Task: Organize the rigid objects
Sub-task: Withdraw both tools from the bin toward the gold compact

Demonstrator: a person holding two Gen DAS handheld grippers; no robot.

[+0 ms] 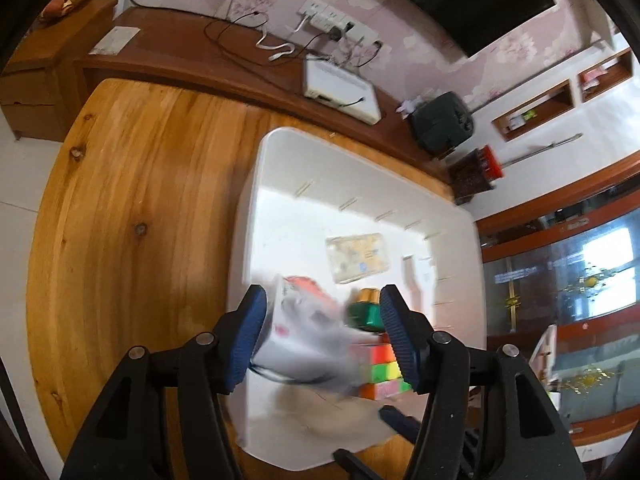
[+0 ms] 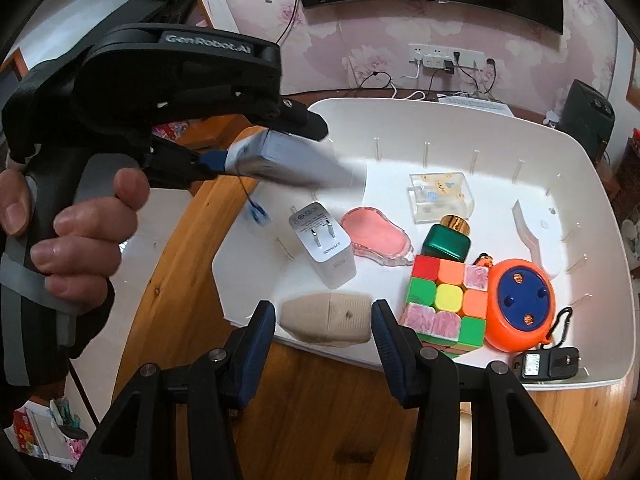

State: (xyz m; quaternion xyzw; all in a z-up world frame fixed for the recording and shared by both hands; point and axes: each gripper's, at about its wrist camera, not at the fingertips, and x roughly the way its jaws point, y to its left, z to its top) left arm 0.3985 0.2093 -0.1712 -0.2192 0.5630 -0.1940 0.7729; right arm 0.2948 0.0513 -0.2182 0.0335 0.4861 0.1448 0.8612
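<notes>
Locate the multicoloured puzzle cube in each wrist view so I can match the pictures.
Left wrist: the puzzle cube sits low, right of centre, partly hidden behind the right fingertip and a blurred grey box.
Right wrist: the cube is in full view, right of centre, beside an orange round reel.
Shared landmark: the green bottle just behind the cube.

white box (blurred), tilted above tray

Blurred white box between left hand-held gripper pads, above white tray.
</notes>
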